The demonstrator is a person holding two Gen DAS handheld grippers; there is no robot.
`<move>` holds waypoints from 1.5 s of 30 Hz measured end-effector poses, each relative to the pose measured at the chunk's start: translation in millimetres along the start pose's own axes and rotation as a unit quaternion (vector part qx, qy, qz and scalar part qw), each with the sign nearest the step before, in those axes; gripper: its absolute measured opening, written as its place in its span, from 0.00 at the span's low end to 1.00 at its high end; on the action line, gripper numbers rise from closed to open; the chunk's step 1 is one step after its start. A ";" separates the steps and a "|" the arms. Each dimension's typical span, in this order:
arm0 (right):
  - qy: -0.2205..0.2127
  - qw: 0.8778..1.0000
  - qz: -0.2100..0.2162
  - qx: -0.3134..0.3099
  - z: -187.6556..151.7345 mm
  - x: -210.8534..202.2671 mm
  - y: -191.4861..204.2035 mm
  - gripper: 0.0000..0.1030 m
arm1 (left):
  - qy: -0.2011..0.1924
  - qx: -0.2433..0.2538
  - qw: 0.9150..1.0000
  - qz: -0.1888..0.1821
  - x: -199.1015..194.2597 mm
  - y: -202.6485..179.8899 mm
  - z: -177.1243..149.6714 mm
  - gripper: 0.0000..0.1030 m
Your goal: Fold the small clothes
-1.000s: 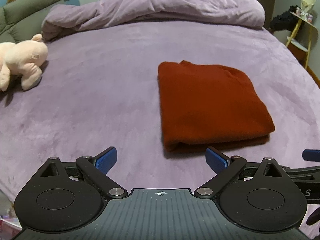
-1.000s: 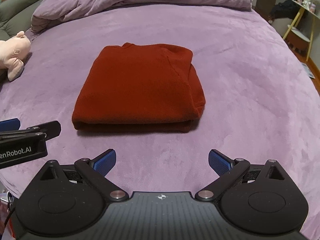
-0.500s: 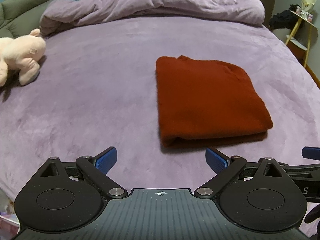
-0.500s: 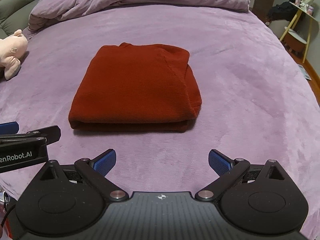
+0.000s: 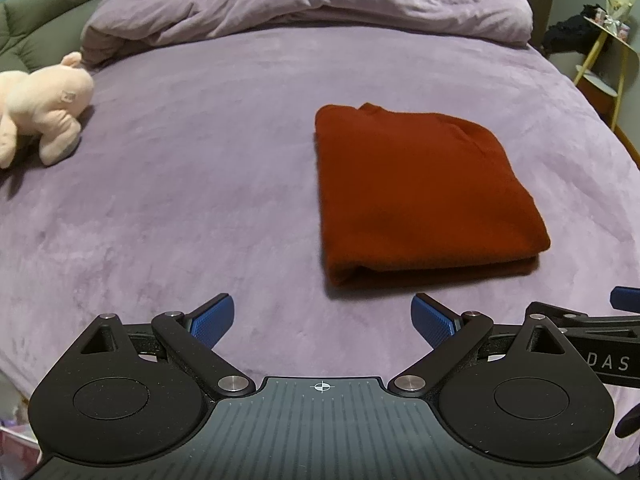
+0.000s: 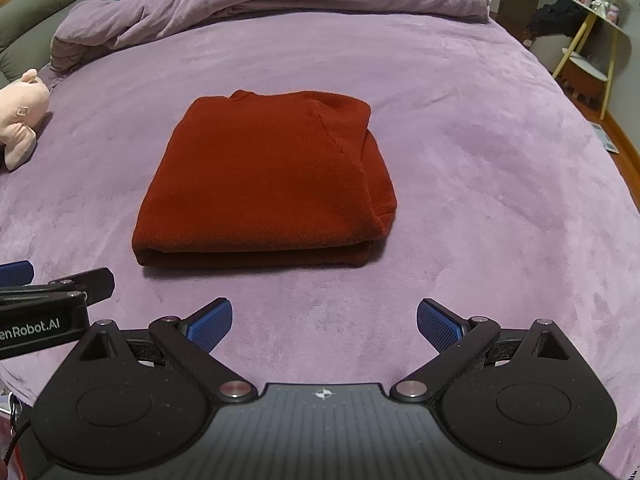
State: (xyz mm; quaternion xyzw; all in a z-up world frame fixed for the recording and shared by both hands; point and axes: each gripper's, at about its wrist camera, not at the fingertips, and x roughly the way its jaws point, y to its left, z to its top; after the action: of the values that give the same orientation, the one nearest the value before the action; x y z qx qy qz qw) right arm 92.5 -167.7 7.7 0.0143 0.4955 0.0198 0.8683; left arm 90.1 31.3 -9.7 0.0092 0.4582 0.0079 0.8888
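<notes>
Red sweater: lying folded mid-bed, untouched.
Left gripper: hovering near, jaws apart.
Right gripper: hovering near, jaws apart.
Right view alone: showing sweater's layered right edge.
Left view alone: showing whole plush pig.

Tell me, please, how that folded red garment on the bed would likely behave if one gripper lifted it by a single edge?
The folded red garment is soft knit in loose stacked layers, so it would probably sag and unfold rather than stay flat. It looks light for its bulk, so weight should be no trouble. Pushed across the plush purple bedspread, it would likely drag and bunch up, since both surfaces look fuzzy.
</notes>
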 end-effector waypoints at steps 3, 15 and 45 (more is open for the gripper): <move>0.000 1.000 -0.001 0.003 -0.4 0.3 -0.4 0.96 | 0.002 -0.002 1.000 -0.001 0.4 1.1 0.1 0.96; -0.002 1.000 -0.003 0.006 0.3 -0.6 -1.4 0.96 | 0.004 0.004 1.000 -0.001 1.3 0.5 -1.5 0.96; -0.006 1.000 -0.002 0.005 2.3 -5.9 -0.2 0.96 | 0.009 0.003 1.000 -0.005 2.0 1.2 0.1 0.96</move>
State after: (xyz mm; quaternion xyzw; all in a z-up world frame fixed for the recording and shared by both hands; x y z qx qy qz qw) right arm 91.5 -168.2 13.9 0.0175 0.4907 0.0152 0.8710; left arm 91.3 32.6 -11.3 0.0101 0.4665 0.0023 0.8845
